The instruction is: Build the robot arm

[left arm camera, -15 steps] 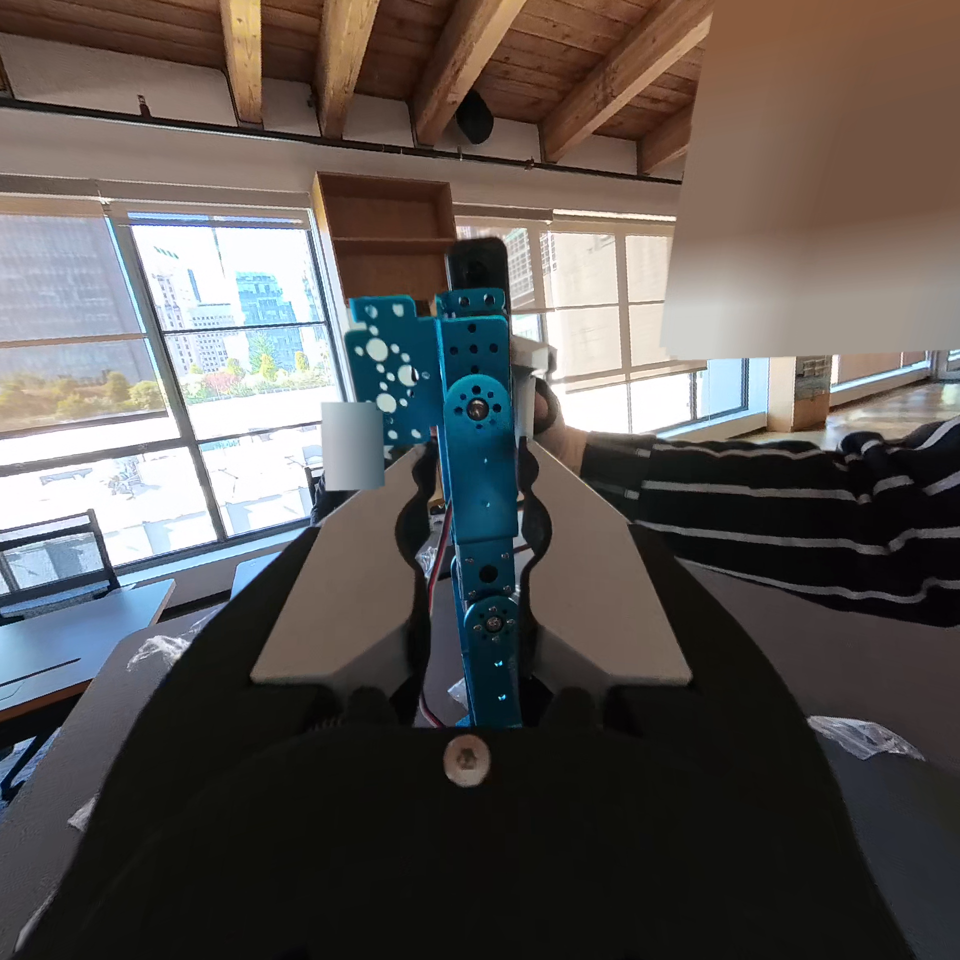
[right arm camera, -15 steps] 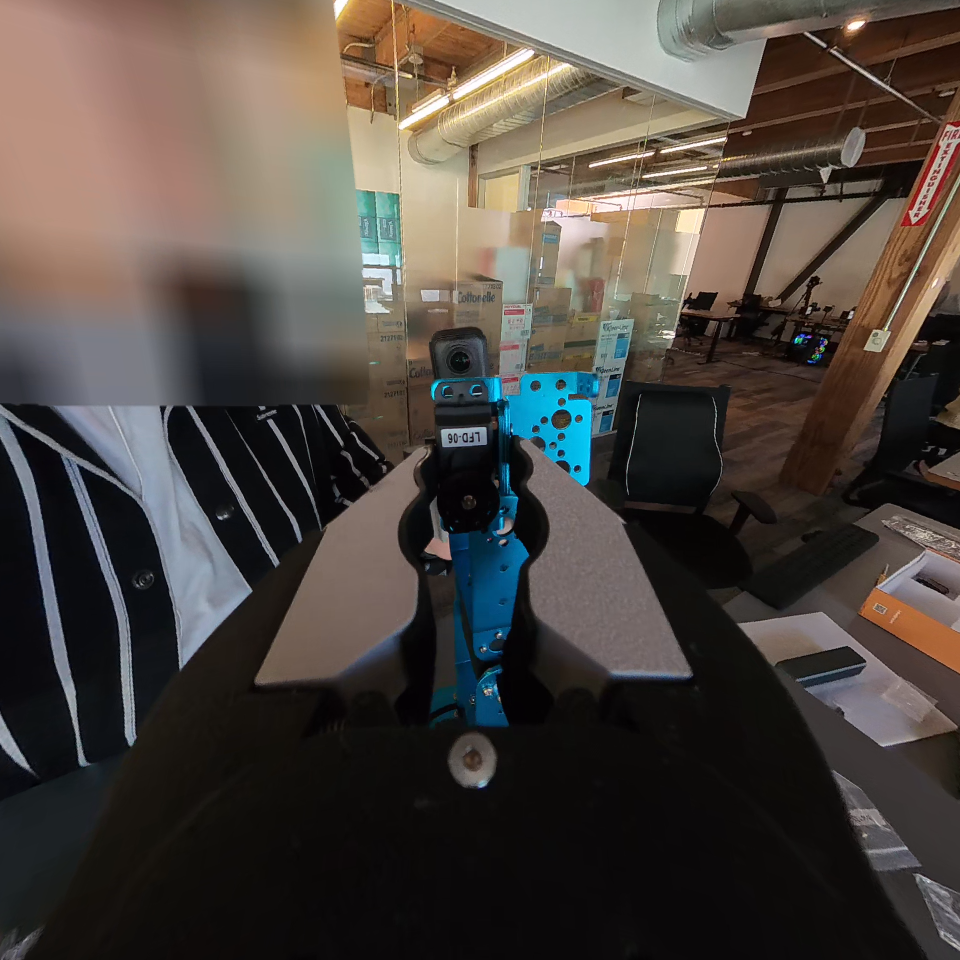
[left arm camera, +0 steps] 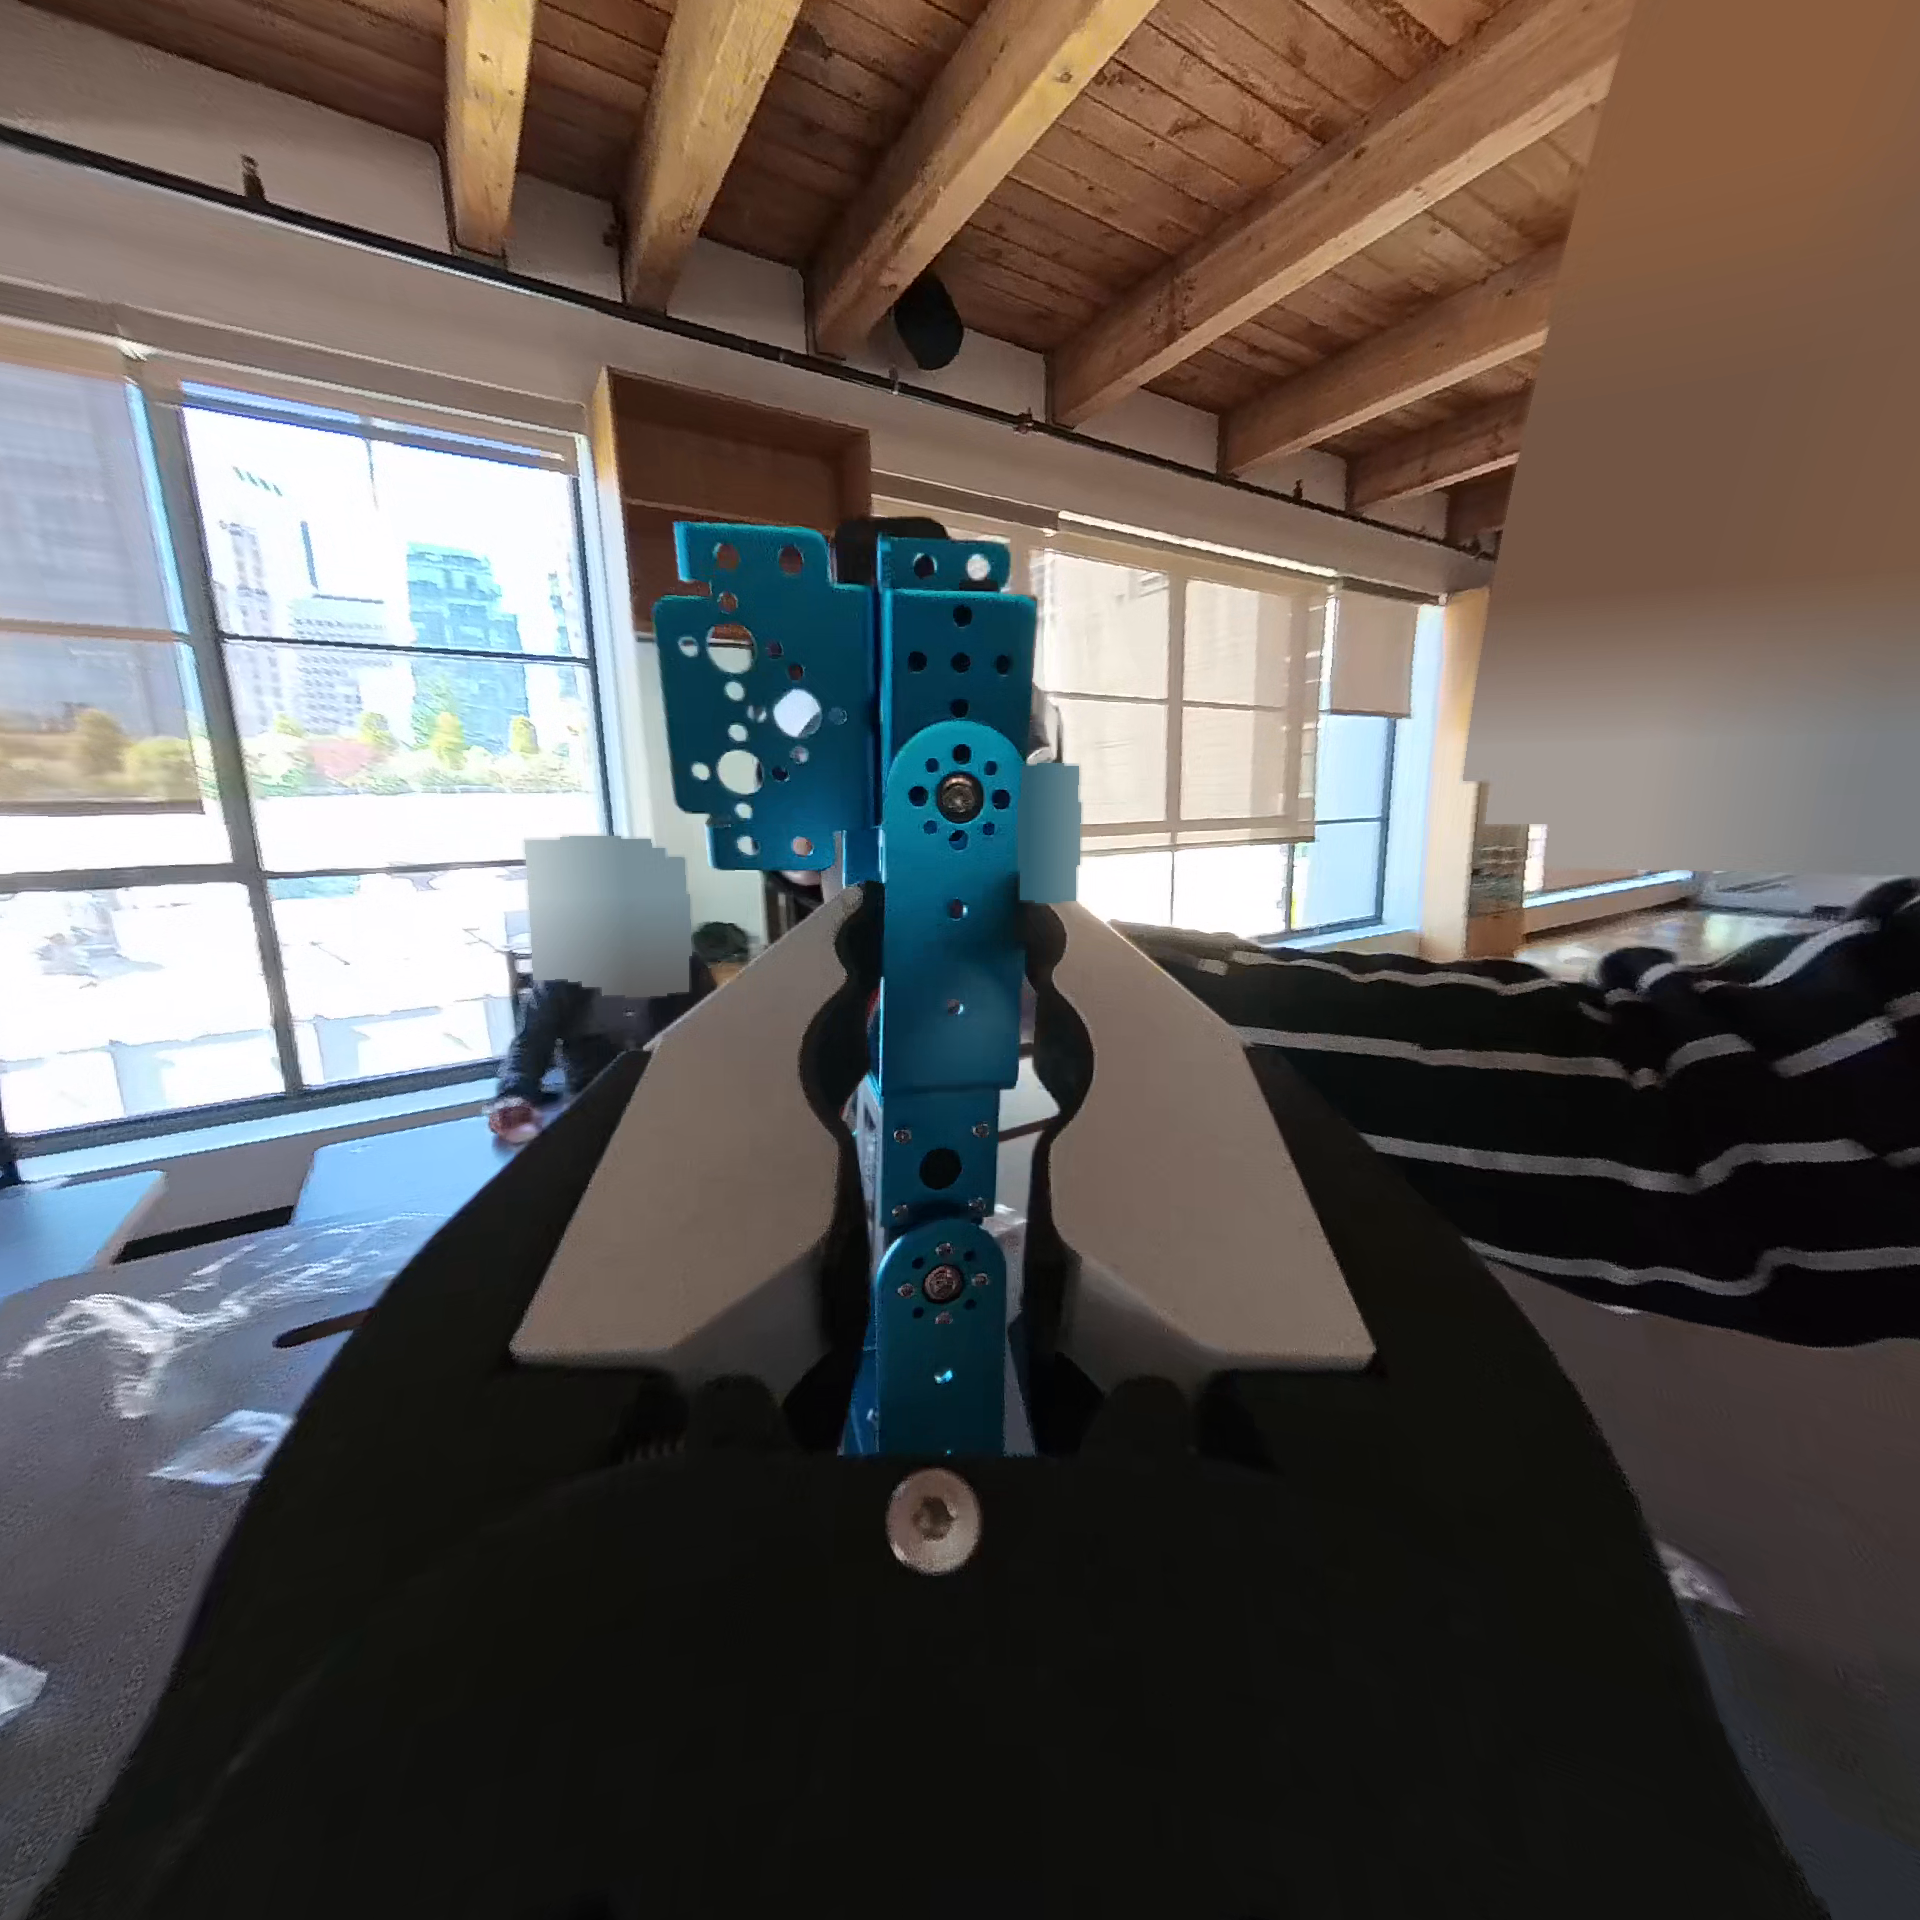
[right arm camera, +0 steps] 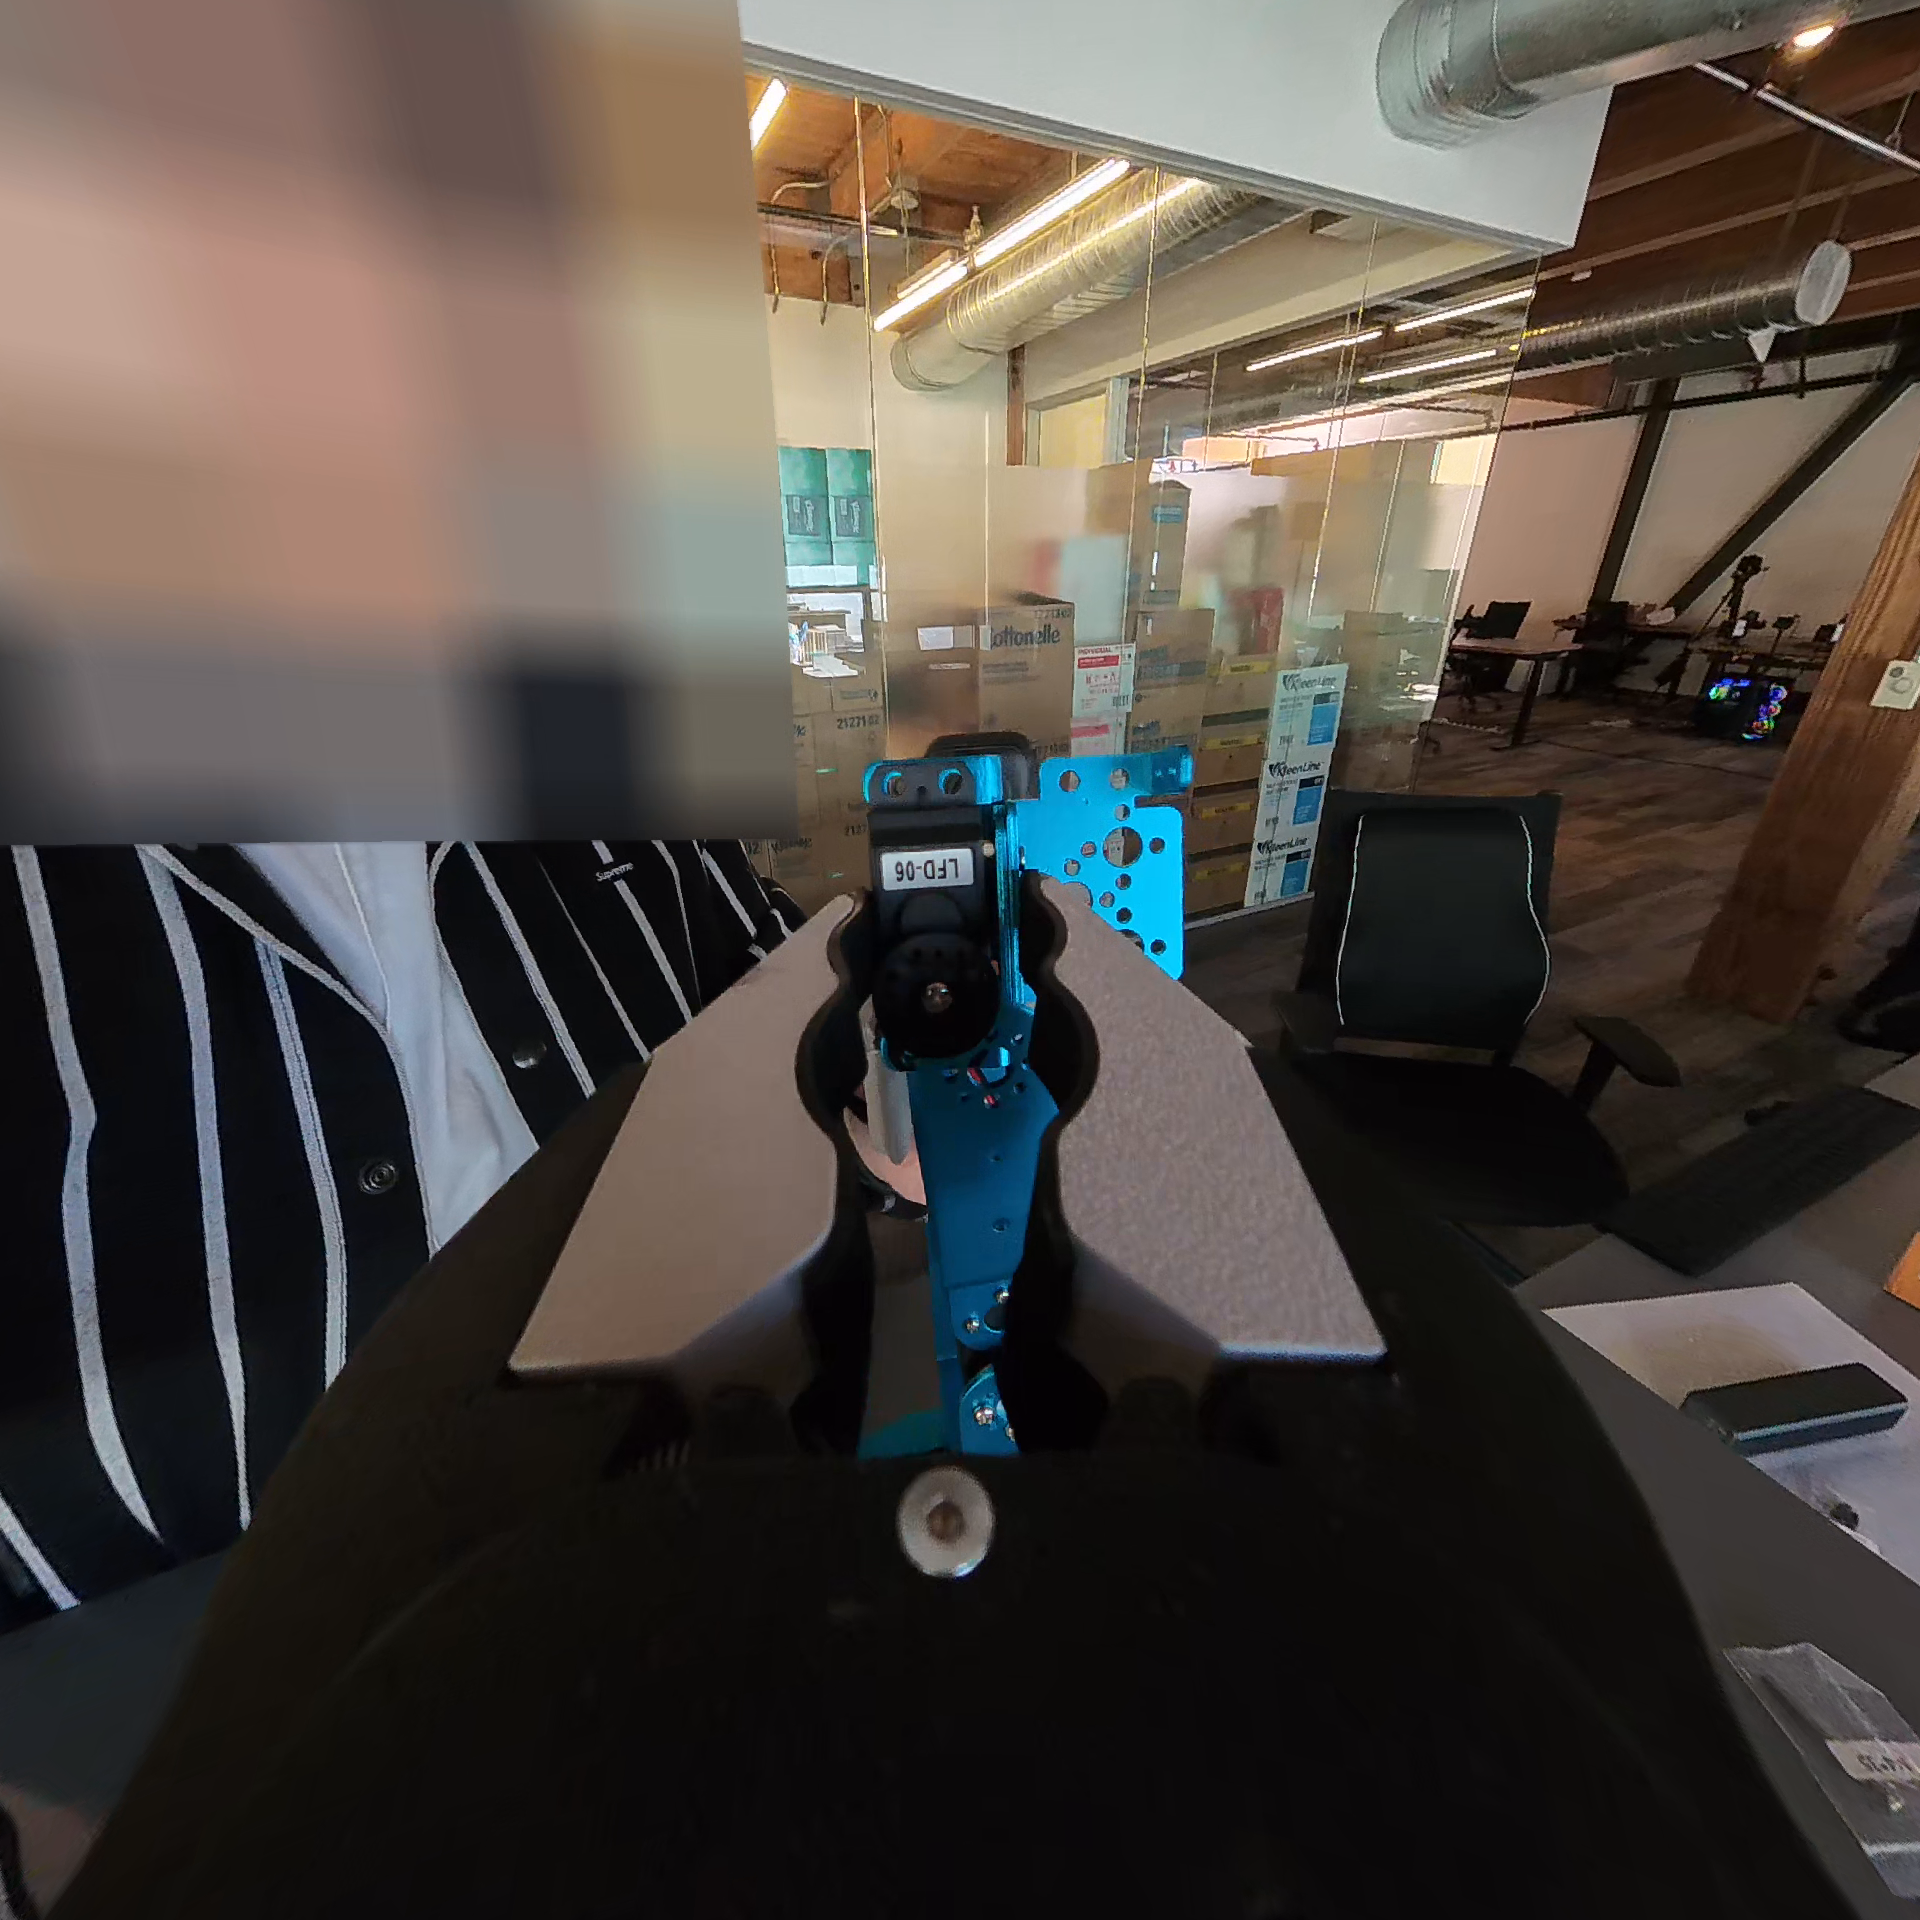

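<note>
Left gripper (left arm camera: 951, 925) clamped on blue bracket arm (left arm camera: 951, 997), holed plate (left arm camera: 764, 707) poking past fingertips, right gripper (right arm camera: 945, 925) pinching same arm at black servo (right arm camera: 930, 956), desk edge (right arm camera: 1714, 1475) off right.

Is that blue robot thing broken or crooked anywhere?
Nothing looks broken. The blue bracket assembly stands upright between the left gripper, and the right gripper is shut on it too. In the right wrist view its lower link leans a little; that looks like a joint, not damage.
</note>
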A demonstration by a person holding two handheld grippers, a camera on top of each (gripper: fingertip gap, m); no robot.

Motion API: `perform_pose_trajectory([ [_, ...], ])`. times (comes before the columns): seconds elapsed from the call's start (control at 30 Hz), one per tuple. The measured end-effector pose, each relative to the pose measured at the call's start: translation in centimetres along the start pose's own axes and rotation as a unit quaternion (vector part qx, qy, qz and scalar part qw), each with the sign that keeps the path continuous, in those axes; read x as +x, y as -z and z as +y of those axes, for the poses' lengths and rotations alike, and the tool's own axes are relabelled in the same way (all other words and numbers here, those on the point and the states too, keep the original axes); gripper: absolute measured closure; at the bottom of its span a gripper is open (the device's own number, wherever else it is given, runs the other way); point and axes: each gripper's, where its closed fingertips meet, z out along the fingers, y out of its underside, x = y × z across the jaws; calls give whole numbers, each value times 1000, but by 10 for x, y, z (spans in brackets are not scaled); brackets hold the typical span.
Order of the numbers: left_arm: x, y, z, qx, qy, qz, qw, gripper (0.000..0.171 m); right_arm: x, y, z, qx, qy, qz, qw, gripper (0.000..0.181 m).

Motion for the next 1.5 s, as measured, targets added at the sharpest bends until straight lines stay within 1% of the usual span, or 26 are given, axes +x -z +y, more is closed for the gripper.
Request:
perform_pose_trajectory([
  [0.1, 0, 0, -1, -1, 23, 14, 1000, 146, 0, 0, 0, 10, 0, -1, 1000, 156],
  [0.17, -4, 0, -7, 5, 11, -5, 1000, 134, 1, -1, 0, 11, 1, 0, 1000, 156],
  [0.27, -5, -1, -10, -2, -24, -23, 999, 136, 1, -1, 0, 8, 3, 3, 1000, 155],
  [0.3, -5, -2, -9, -8, -36, -27, 999, 140, 1, -1, 0, 7, 3, 4, 1000, 156],
  [0.4, -3, -4, -5, -23, -78, -46, 996, 146, 1, -1, 0, 3, 5, 8, 1000, 156],
  [0.5, -4, -4, -5, -29, -105, -70, 992, 146, 2, 0, 2, -9, 7, 15, 1000, 155],
  [0.63, -7, -1, -7, -27, -97, -76, 992, 146, 3, -1, 4, -23, 13, 28, 999, 155],
  [0.8, -6, -2, -8, -39, -74, -55, 995, 146, 3, -2, 4, -19, 19, 41, 999, 156],
  [0.93, -4, -5, -22, -40, -87, -58, 994, 147, 1, -2, 4, -16, 32, 52, 998, 156],
  [1.1, -2, -10, -20, -98, -117, -57, 987, 147, -2, 4, 5, 6, 33, 56, 998, 156],
  [1.2, 0, -10, -20, -104, -117, -50, 986, 147, -3, 4, 5, 20, 36, 50, 998, 155],
  [1.4, -1, -8, -21, -112, -62, -25, 991, 148, -2, 2, 4, 19, 40, 58, 997, 155],
  [1.5, -1, -8, -21, -126, -53, -15, 990, 148, -2, 2, 4, 21, 40, 64, 997, 155],
])
